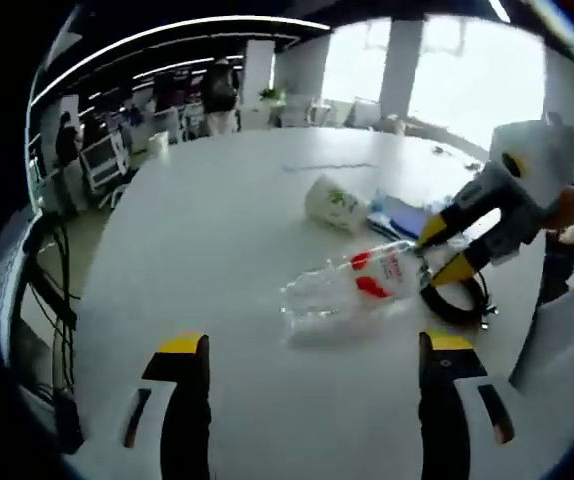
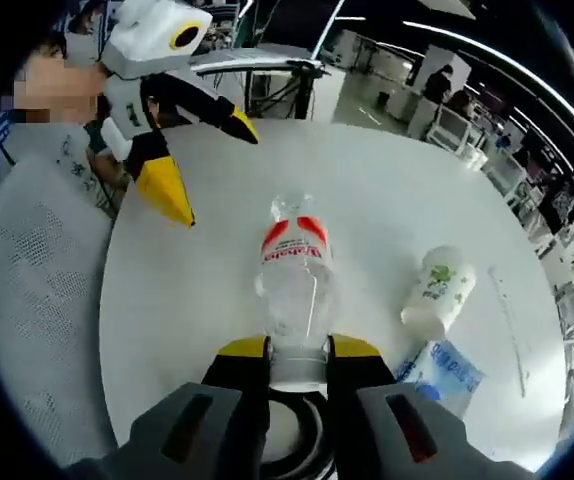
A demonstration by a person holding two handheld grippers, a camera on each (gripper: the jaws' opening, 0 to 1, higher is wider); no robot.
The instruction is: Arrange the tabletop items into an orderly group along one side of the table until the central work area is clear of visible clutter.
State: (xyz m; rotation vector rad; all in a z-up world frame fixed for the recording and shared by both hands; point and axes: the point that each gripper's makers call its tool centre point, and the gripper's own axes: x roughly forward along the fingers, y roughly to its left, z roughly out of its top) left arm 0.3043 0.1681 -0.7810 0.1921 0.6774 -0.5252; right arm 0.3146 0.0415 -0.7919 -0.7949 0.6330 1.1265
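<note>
The right gripper (image 2: 297, 365) was clamped on the neck end of the empty plastic bottle (image 2: 294, 275) lying mid-table, the left gripper (image 1: 312, 350) hung wide open, so a slick cap-end pinch might've let it roll into the paper cup (image 2: 437, 290).

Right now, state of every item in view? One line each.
plastic bottle: lying on its side, neck end clamped by right gripper
right gripper: shut on the bottle
left gripper: open, holding nothing
paper cup: tipped on its side
blue packet: flat on the table
black ring: flat on the table
</note>
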